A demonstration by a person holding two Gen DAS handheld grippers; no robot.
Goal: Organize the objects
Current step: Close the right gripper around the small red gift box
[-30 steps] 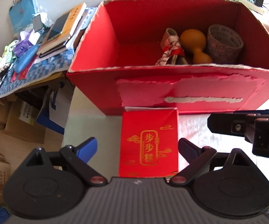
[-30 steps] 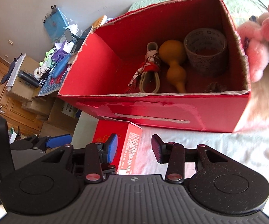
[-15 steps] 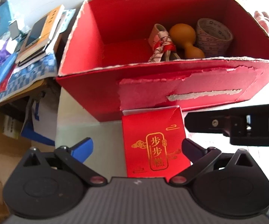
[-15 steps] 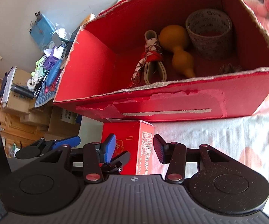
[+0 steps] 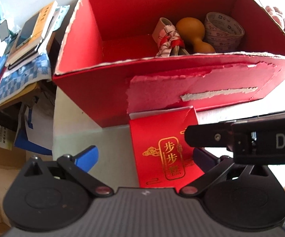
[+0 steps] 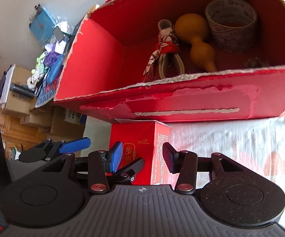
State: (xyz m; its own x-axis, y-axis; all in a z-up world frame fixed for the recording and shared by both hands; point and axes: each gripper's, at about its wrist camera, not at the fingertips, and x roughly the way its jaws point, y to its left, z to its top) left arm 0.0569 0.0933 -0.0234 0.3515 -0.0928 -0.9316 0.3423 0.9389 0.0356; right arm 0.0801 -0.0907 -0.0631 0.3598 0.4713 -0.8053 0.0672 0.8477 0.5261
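Note:
A small red carton with gold characters (image 5: 162,150) stands on the pale cloth in front of the big open red box (image 5: 182,90). It also shows in the right wrist view (image 6: 142,140). My left gripper (image 5: 144,156) is open, its fingers wide on either side of the carton. My right gripper (image 6: 140,156) is open around the carton's corner, close to it; contact is unclear. Its body crosses the left wrist view (image 5: 241,138). Inside the big box (image 6: 201,102) lie a gourd (image 6: 195,39), a tape roll (image 6: 231,25) and a cloth-tied bundle (image 6: 166,59).
A cluttered side table (image 5: 14,63) with books and a phone stands left of the box. Cardboard boxes (image 6: 24,106) sit on the floor below. A pink plush toy (image 5: 280,23) lies right of the box. Patterned cloth (image 6: 241,148) spreads to the right.
Both grippers have moved closer to the carton and the box. The right gripper now straddles the carton's corner and its body overlaps the carton in the left view.

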